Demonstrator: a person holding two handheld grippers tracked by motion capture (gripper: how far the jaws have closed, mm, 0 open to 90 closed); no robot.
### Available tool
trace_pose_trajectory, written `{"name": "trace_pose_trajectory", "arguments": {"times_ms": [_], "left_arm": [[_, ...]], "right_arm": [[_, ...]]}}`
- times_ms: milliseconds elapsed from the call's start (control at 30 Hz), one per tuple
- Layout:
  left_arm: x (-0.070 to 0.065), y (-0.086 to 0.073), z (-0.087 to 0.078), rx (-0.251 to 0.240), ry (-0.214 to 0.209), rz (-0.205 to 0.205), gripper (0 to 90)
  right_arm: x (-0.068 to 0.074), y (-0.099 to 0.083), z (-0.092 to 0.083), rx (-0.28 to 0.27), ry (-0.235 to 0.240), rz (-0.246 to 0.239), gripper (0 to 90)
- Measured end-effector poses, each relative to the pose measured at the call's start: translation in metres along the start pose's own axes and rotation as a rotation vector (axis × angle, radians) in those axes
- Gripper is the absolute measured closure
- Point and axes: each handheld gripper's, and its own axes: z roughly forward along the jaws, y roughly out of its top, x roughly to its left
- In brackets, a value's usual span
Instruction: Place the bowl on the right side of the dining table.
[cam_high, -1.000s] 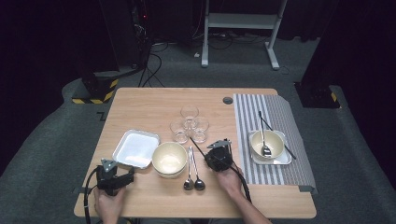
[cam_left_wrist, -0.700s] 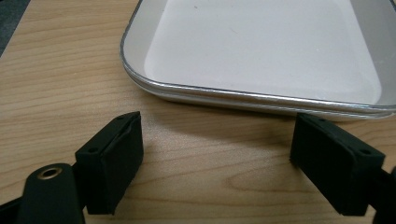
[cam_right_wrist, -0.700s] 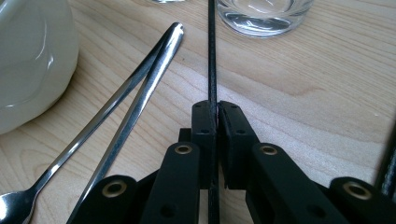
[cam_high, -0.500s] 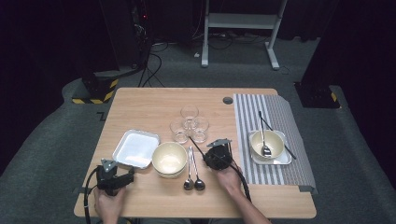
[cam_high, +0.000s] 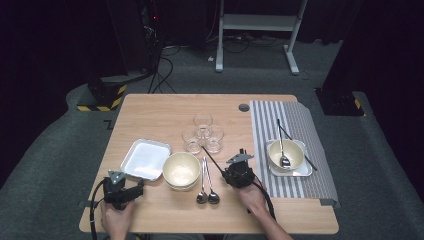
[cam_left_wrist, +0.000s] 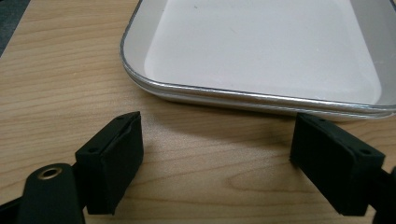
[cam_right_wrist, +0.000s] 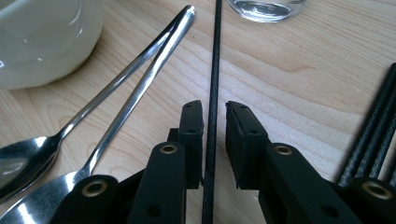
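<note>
A wooden table (cam_high: 150, 112) is seen from above on grey carpet in a dark room, with a striped mat (cam_high: 295, 125) on its right part. In the high view, the left gripper (cam_high: 131, 189) is held near the front left corner, just before a white tray (cam_high: 146, 159). The right gripper (cam_high: 239, 161) lies over a black chopstick (cam_high: 212, 161), right of two spoons (cam_high: 206, 182) and a bowl (cam_high: 181, 170). Three glasses (cam_high: 202, 132) stand behind.

In the left gripper view, the jaws are spread wide with nothing between them, bare wood below and the tray (cam_left_wrist: 261, 56) just ahead.

In the right gripper view, the jaws have just been opening; a narrow gap is left, and the chopstick (cam_right_wrist: 215, 84) runs between the pads (cam_right_wrist: 194, 126), lying on the table without being pressed. The spoons (cam_right_wrist: 135, 88) lie to its left, beside the bowl (cam_right_wrist: 42, 37).
</note>
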Motion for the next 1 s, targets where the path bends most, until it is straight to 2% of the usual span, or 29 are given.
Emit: {"name": "trace_pose_trajectory", "arguments": {"times_ms": [200, 400, 867, 1000], "left_arm": [[0.000, 0.000, 0.000, 0.000, 0.000, 0.000, 17.3], [0.000, 0.000, 0.000, 0.000, -0.002, -0.002, 17.3], [0.000, 0.000, 0.000, 0.000, -0.003, -0.001, 17.3], [0.000, 0.000, 0.000, 0.001, -0.003, -0.002, 17.2]], "right_arm": [[0.005, -0.003, 0.004, 0.027, -0.036, -0.036, 79.3], [0.007, -0.003, 0.004, 0.026, -0.056, -0.052, 83.1], [0.012, -0.003, 0.004, 0.036, -0.090, -0.059, 86.0], [0.010, -0.003, 0.004, 0.032, -0.080, -0.045, 86.1]]}}
